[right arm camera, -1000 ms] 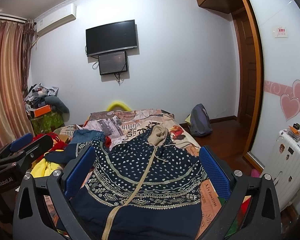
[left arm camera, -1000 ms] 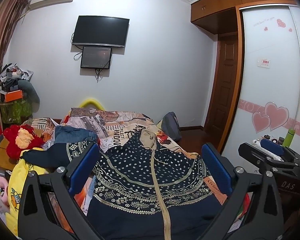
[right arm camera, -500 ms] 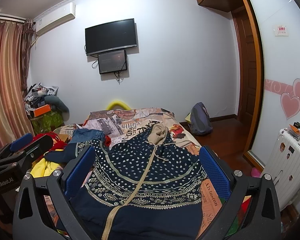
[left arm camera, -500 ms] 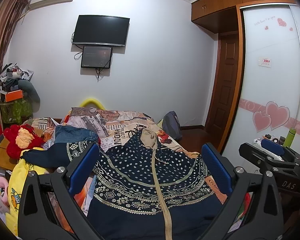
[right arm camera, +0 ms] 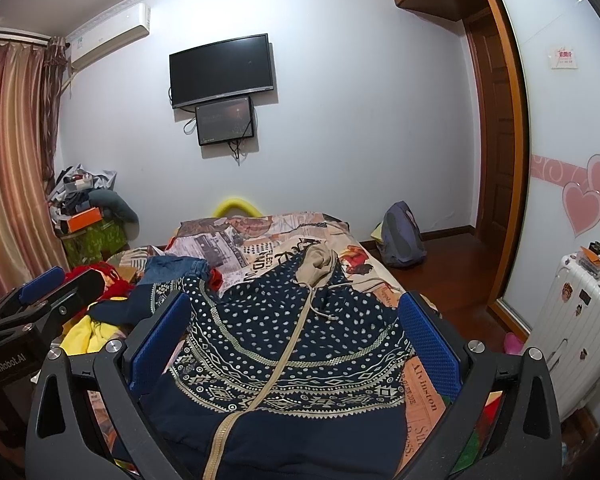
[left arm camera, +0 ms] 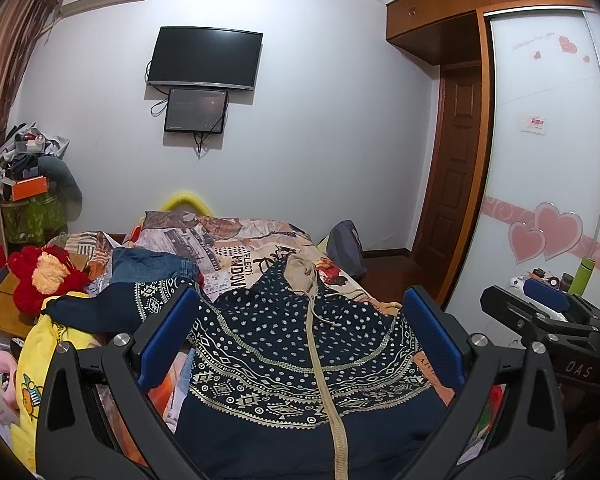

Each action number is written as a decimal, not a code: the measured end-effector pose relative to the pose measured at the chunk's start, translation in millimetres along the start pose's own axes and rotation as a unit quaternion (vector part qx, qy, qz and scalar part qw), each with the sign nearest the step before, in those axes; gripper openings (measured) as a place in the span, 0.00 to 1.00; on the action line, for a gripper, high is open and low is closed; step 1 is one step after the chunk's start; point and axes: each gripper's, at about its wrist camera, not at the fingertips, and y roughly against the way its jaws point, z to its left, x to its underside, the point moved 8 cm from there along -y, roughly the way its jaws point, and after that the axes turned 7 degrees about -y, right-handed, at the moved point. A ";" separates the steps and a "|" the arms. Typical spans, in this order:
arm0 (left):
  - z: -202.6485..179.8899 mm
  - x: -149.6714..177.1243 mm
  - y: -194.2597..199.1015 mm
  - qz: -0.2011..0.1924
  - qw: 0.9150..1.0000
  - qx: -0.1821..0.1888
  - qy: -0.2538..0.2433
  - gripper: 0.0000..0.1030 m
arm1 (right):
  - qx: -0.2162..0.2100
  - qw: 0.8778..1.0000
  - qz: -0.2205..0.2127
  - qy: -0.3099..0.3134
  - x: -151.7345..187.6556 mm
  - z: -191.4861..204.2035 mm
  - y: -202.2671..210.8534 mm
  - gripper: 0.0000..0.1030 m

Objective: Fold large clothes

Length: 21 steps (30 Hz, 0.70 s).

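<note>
- Left wrist view: your left gripper (left arm camera: 300,340) has its blue-padded fingers (left arm camera: 168,336) spread wide, nothing between them, held above the near end of the bed (left arm camera: 256,236).
- The navy hoodie (left arm camera: 300,352) lies spread face up on the patterned bedcover, its hem toward you and its tan hood (left arm camera: 300,270) at the far end; the tan zipper (left arm camera: 332,392) runs down the middle and looks closed.
- One patterned sleeve (left arm camera: 112,304) stretches off to the left, lying over a yellow garment (left arm camera: 48,356) and below a pair of jeans (left arm camera: 152,262).
- A red plush toy (left arm camera: 44,272) sits at the left edge of the bed.
- Your right gripper (left arm camera: 548,312) shows at the right edge, seen side-on, over by the wardrobe door (left arm camera: 548,152); from here you cannot tell how far it is spread.
- Right wrist view: your right gripper (right arm camera: 296,338) also has its fingers (right arm camera: 428,340) wide apart and empty, hovering over the hoodie's (right arm camera: 292,344) lower half.
- The hood (right arm camera: 320,260) points toward the wall-mounted TV (right arm camera: 222,70); the drawstrings lie loose on the chest.
- Your left gripper (right arm camera: 48,292) appears at the left edge, beside the sleeve (right arm camera: 140,304).
- A backpack (right arm camera: 402,228) rests on the floor to the right of the bed, and a white suitcase (right arm camera: 576,328) stands by the wardrobe.
</note>
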 end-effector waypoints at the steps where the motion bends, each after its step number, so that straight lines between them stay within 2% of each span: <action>1: 1.9 0.7 -1.5 0.001 1.000 -0.002 0.002 1.00 | 0.000 1.000 0.001 0.000 0.0 0.0 -1.6 1.00; 9: 22.7 -0.2 -22.7 0.012 1.000 -0.023 0.008 1.00 | 0.001 1.000 0.016 -0.002 -2.2 -0.1 -21.5 1.00; 21: 85.4 0.6 -78.6 0.032 0.997 -0.071 0.030 1.00 | 0.007 0.999 0.046 0.001 -5.8 -3.5 -80.9 1.00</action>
